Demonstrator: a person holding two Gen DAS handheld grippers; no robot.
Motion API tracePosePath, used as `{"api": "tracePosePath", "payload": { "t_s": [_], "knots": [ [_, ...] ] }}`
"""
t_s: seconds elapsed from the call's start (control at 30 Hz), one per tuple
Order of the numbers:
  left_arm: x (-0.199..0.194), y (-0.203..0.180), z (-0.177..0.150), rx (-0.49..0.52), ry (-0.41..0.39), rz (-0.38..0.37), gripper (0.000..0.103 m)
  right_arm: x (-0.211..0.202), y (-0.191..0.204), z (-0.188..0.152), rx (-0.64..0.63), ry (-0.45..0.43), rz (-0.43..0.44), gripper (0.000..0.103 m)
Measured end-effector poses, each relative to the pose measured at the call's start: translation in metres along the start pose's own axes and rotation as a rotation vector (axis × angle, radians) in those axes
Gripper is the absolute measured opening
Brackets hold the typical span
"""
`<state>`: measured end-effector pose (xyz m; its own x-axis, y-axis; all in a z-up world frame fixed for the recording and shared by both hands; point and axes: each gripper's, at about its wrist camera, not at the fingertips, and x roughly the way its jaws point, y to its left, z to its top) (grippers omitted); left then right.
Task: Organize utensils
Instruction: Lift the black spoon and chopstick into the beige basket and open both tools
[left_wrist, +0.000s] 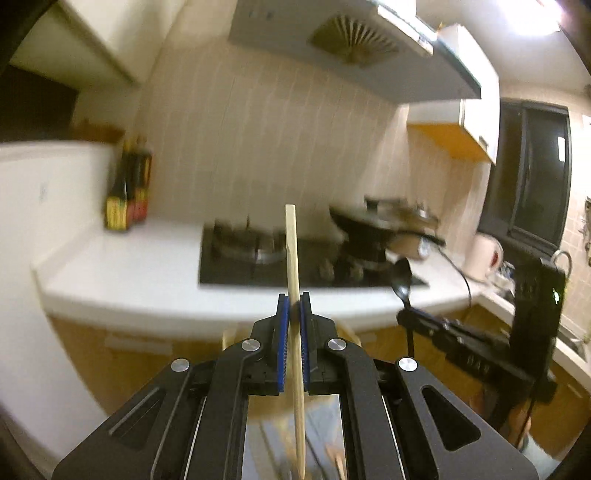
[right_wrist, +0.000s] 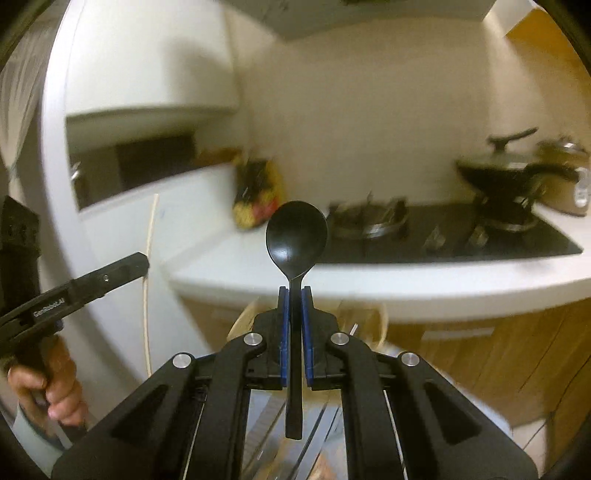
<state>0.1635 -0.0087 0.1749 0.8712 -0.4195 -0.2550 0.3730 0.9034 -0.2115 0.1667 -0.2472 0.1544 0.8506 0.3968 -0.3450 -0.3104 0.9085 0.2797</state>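
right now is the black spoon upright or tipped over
Upright: the black spoon stands bowl up, handle clamped between the right gripper fingers.

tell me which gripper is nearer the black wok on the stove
Right. The right gripper, holding the black spoon, is on the side of the wok; the left gripper, holding a chopstick, is farther left.

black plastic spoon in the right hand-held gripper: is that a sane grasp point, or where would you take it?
Probably sane. The right hand-held gripper is shut on the black plastic spoon at its narrow neck just below the bowl, pads on either side, bowl up. The thin straight handle suits flat pads; the rounded bowl would likely slip.
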Motion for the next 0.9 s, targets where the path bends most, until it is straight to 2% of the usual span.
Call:
{"api": "tracePosePath", "payload": {
  "t_s": [0.1, 0.23, 0.43, 0.63, 0.9],
  "knots": [
    [0.01, -0.003, 0.005, 0.012, -0.125, -0.013, 0.003, 0.014, -0.008, 0.005, 0.001, -0.092, -0.064, 0.005],
    [0.035, 0.004, 0.003, 0.009, -0.196, 0.025, 0.003, 0.046, -0.023, 0.002, 0.014, -0.135, -0.088, 0.005],
    [0.068, 0.023, -0.004, -0.022, -0.22, 0.056, 0.003, 0.08, -0.044, -0.006, 0.048, -0.156, -0.105, 0.005],
    [0.089, 0.035, -0.017, -0.025, -0.213, 0.069, 0.004, 0.103, -0.043, -0.016, 0.003, -0.157, -0.138, 0.005],
    [0.099, 0.045, -0.026, -0.036, -0.213, 0.089, 0.004, 0.113, -0.042, -0.028, -0.02, -0.143, -0.164, 0.005]
  ]
}}
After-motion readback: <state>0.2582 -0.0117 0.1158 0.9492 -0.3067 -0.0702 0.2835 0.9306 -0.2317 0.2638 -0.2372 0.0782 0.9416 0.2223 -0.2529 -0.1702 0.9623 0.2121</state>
